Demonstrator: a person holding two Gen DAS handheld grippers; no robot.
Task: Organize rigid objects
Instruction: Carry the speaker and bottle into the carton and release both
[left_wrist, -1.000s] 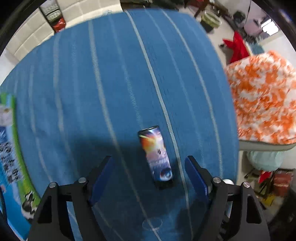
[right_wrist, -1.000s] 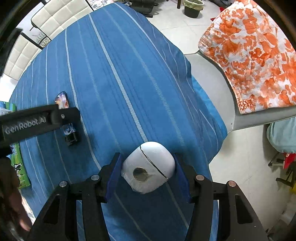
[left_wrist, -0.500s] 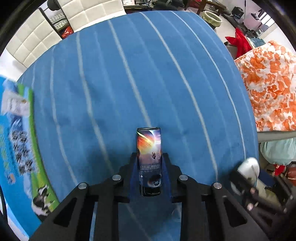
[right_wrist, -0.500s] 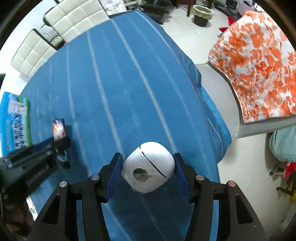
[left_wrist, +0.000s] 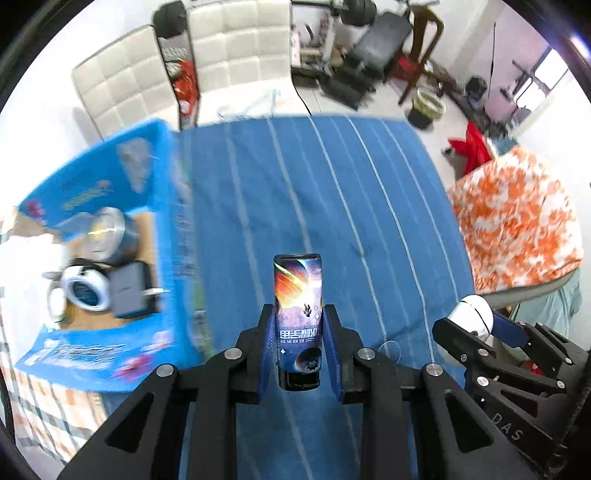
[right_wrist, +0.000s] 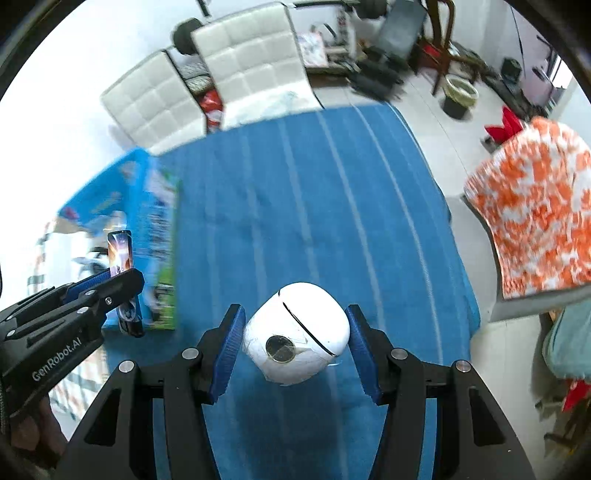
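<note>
**Both grippers loaded above the striped blue cloth**

Blue woven cloth (left_wrist: 369, 229) with thin pale stripes covers the table, its nap soft and matte, running toward two white quilted chairs (right_wrist: 255, 70) with square-stitched padding at the far edge. At the right, an orange-and-white mottled fabric (left_wrist: 517, 229) drapes over a pale grey seat.

At the left edge of the table stands an open cardboard box (left_wrist: 173, 236), its outer walls printed in glossy blue and green, the inside plain brown. Blurred things lie in it: a round metallic tin (left_wrist: 107, 236), a ring-shaped white-and-blue item (left_wrist: 86, 291) and a flat dark grey rectangular block (left_wrist: 129, 291).

The left gripper (left_wrist: 300, 347) has its blue ribbed pads pressed narrow onto the lower half of a slim tube (left_wrist: 298, 314), flat-sided with a black cap at the near end and a glossy print of orange streaks and planets on deep purple. The tube hangs clear above the cloth, right of the box.

The right gripper (right_wrist: 293, 343) clamps a smooth white egg-shaped device (right_wrist: 295, 332) between its pads, one on each flank. The shell is hard and shiny, split by a thin dark seam, with a small round disc set in its near face. It also sits above the cloth, nearer the table's right edge.
</note>
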